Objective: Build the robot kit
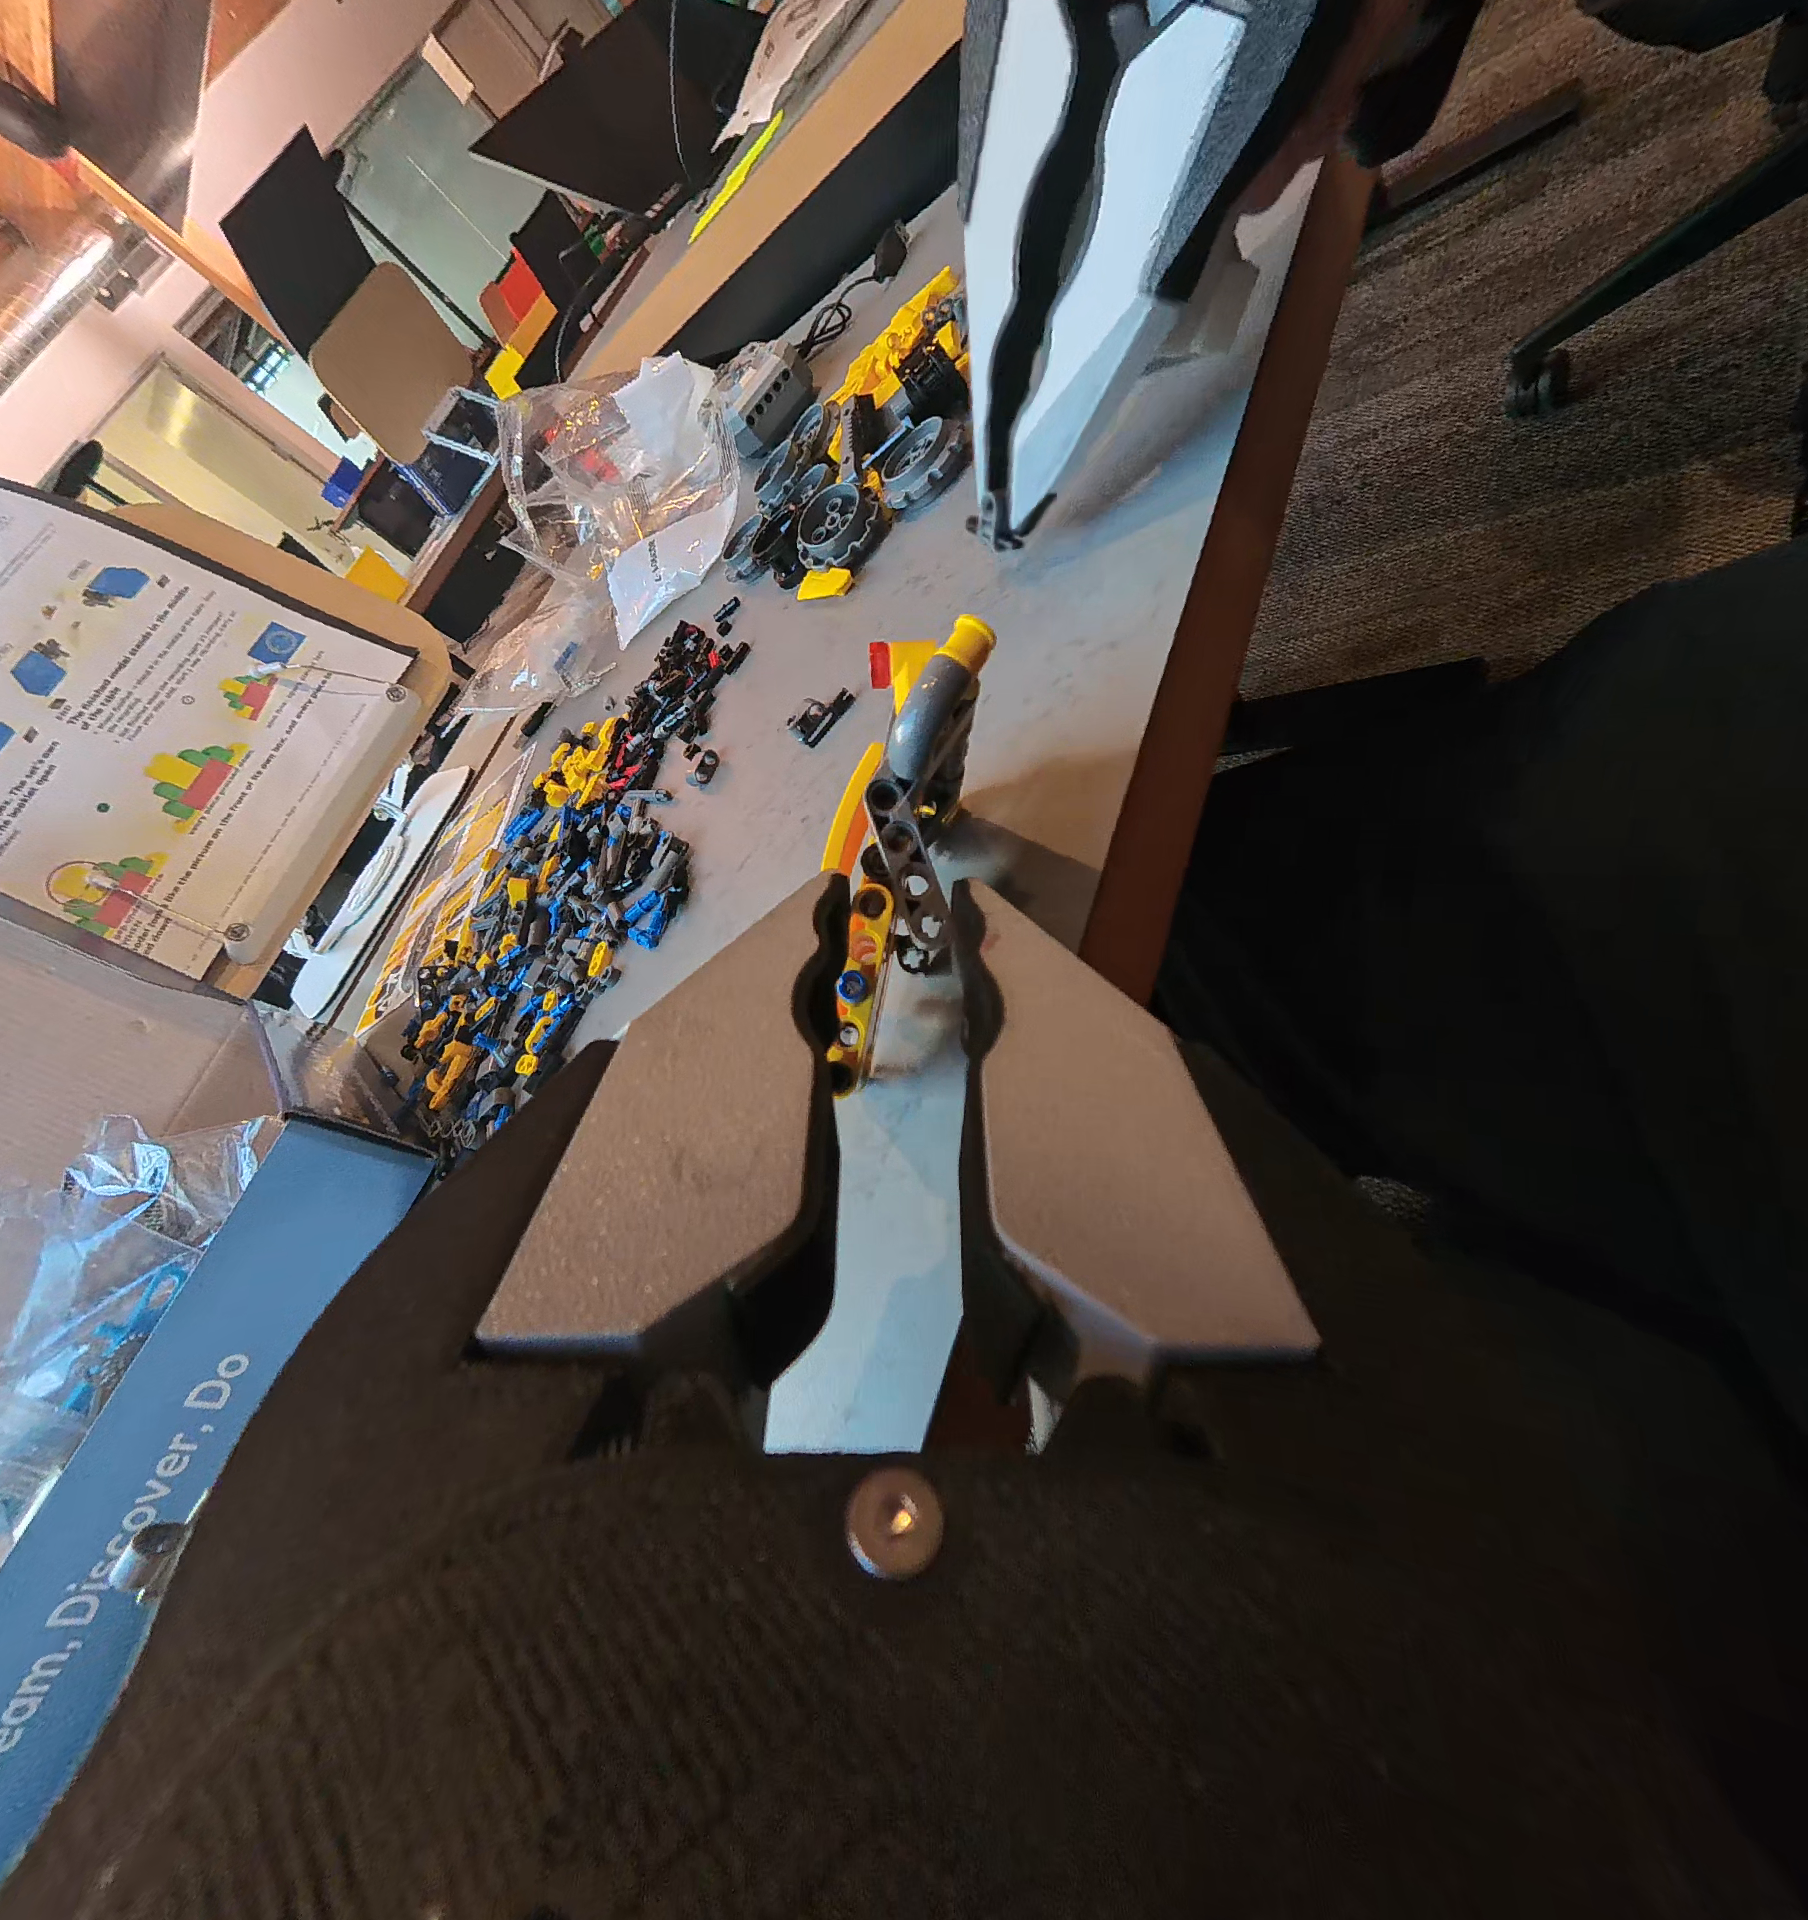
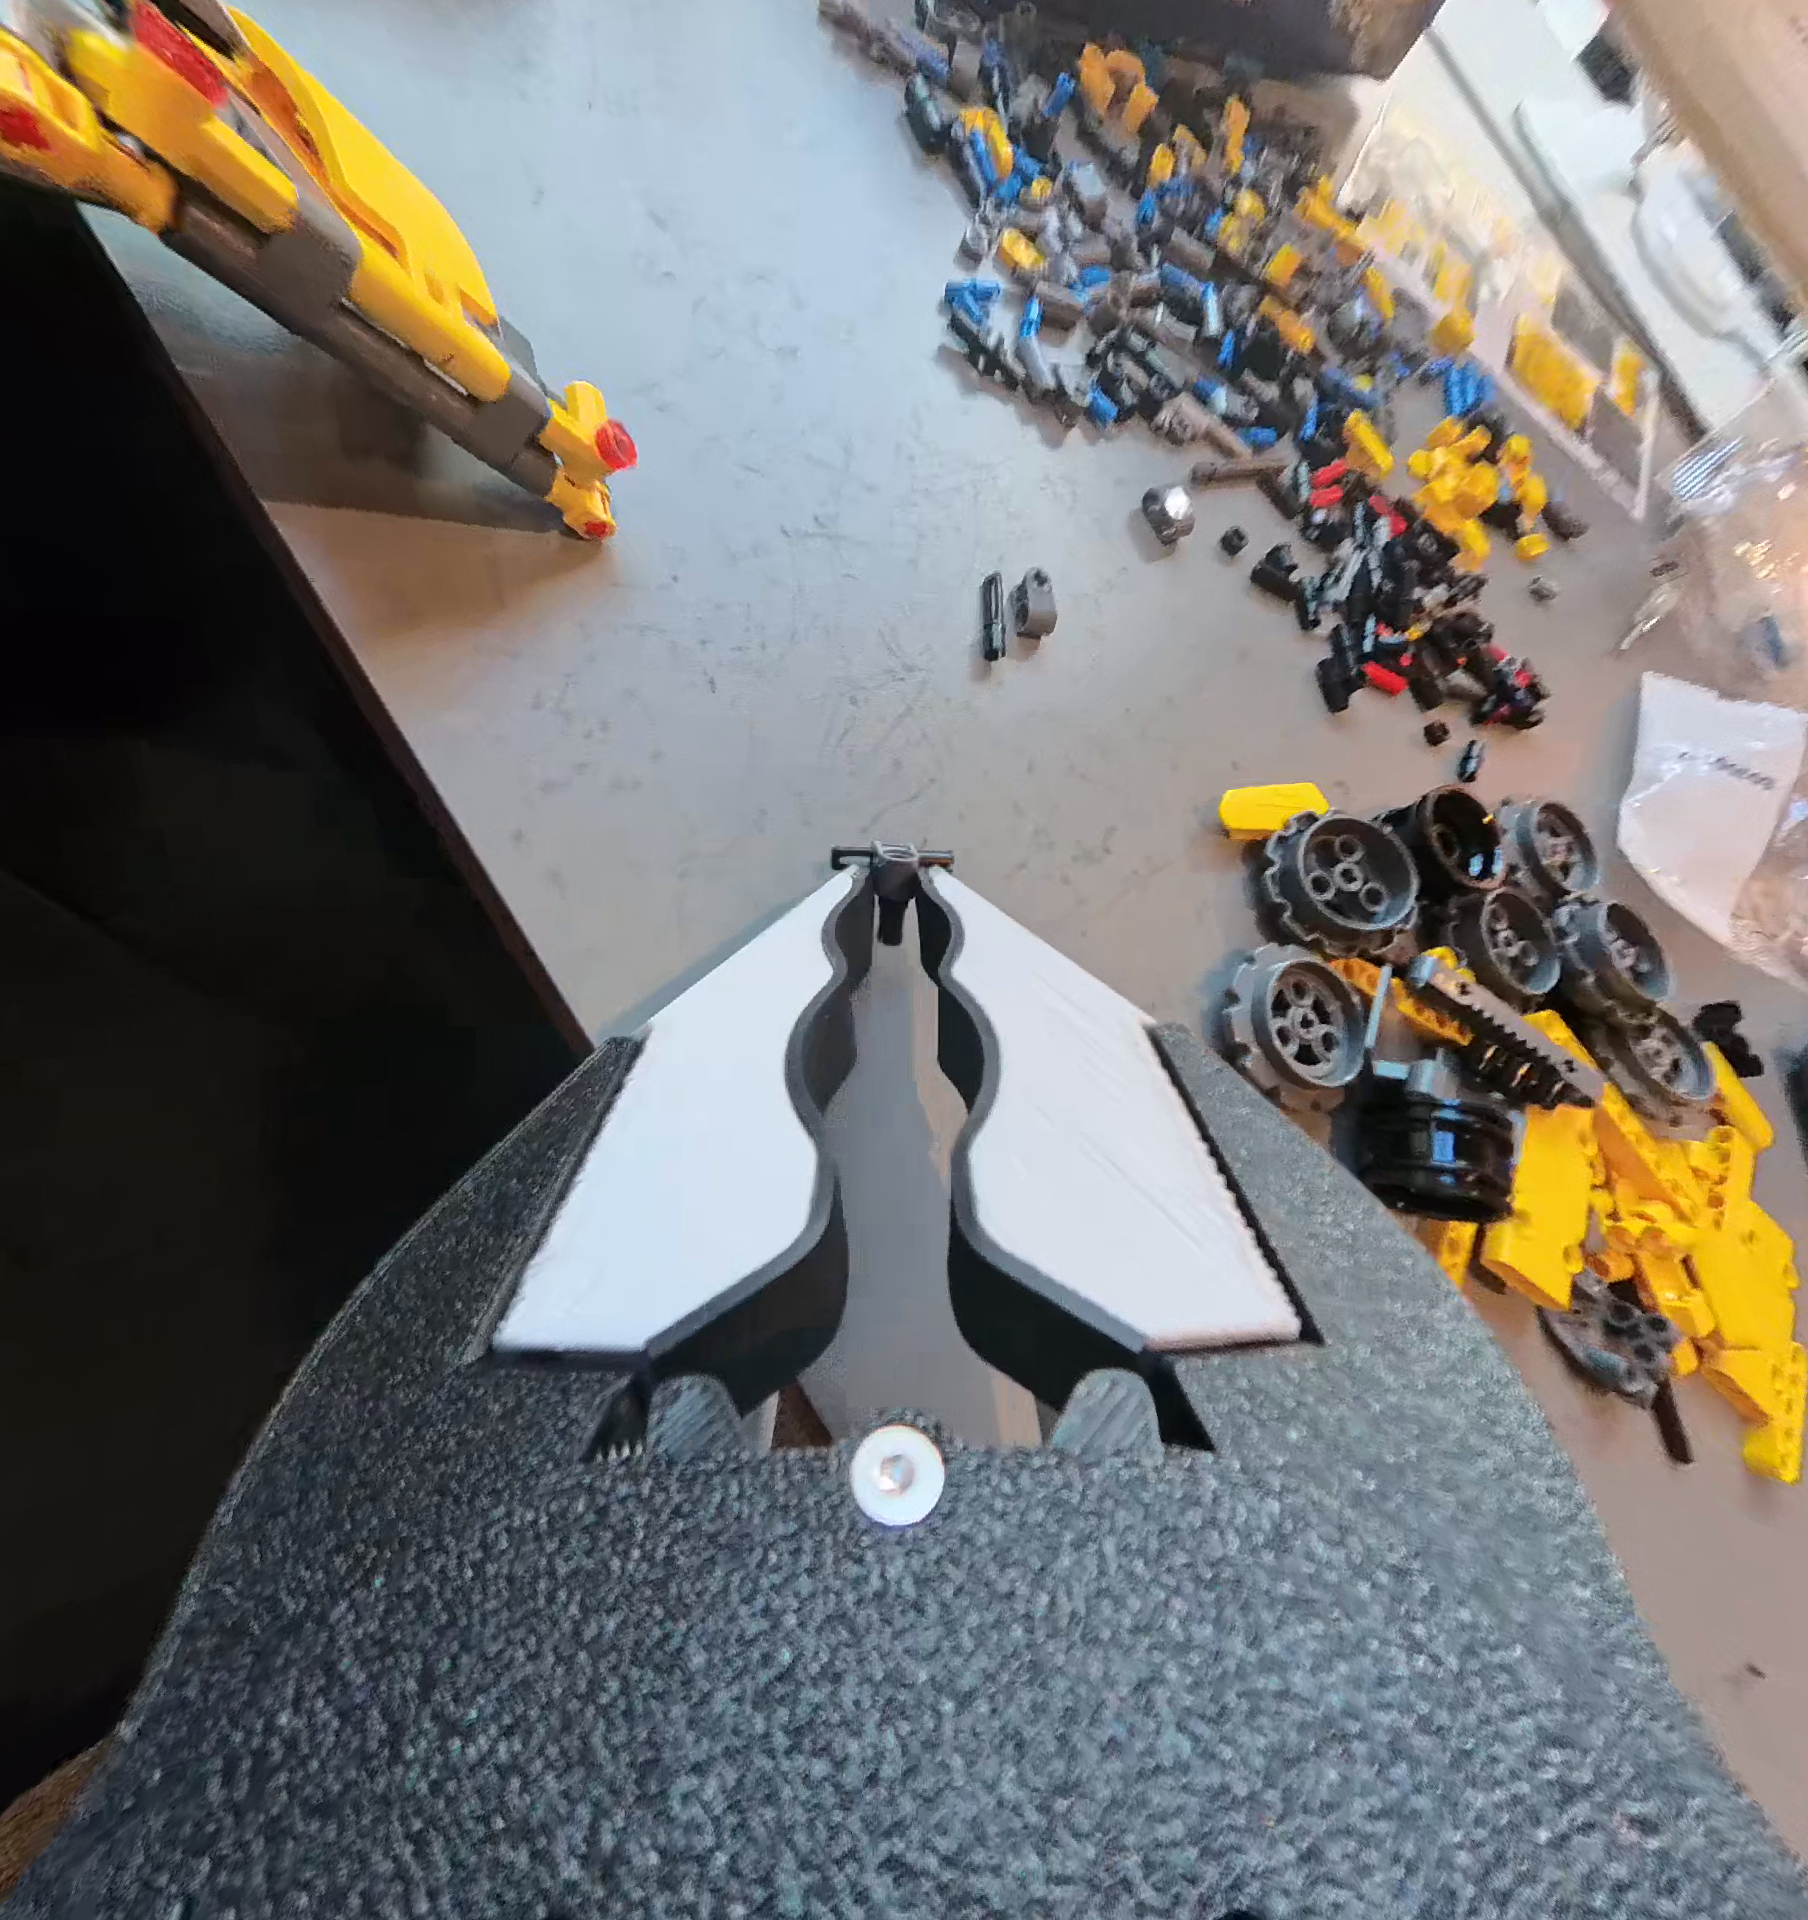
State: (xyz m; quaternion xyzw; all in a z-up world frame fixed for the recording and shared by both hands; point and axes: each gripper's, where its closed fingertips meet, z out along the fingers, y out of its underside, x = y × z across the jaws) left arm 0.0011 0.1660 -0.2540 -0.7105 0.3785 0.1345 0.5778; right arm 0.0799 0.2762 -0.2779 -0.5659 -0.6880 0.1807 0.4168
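Note:
My left gripper point(image 1: 895, 940) is shut on a yellow and grey brick-built assembly point(image 1: 910, 821) and holds it just above the grey table point(image 1: 1045, 644), near the front edge. The assembly also shows at the top left of the right wrist view point(image 2: 360, 260). My right gripper point(image 2: 892, 883) has white fingers point(image 2: 713, 1122) and is shut on a small black connector piece point(image 2: 889, 864) above the table point(image 2: 734, 582). It also shows in the left wrist view point(image 1: 1004, 520), beyond the assembly and apart from it.
A pile of small blue, yellow and black parts point(image 2: 1243, 281) lies on the table. Grey wheels point(image 2: 1399, 904) and yellow beams point(image 2: 1658, 1226) lie to the right, by clear plastic bags point(image 1: 619, 468). A blue box point(image 1: 183, 1434) and a printed sheet point(image 1: 152, 727) stand left. The table's brown edge point(image 1: 1191, 675) runs beside my left gripper. One gripper's finger ends stand about 15 cm off the other's.

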